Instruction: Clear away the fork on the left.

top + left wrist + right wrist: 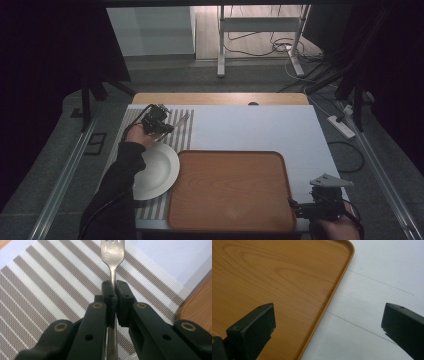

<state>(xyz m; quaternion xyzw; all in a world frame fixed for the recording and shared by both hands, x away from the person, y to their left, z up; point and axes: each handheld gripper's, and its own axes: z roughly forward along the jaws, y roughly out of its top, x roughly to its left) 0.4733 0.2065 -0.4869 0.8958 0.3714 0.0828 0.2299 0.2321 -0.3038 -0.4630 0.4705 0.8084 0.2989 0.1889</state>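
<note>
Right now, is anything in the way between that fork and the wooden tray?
Nothing visible blocks it. The left gripper holds the fork above the striped mat; the tray lies bare, the white plate off to its left.

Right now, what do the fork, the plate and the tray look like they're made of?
The fork, clamped in the left gripper, looks like metal: silvery with a dull shine. The plate looks like glazed white ceramic, smooth and evenly pale, though it could be plastic. The tray shows wood grain with a matte finish; whether that is real wood or a printed surface is unclear.
</note>
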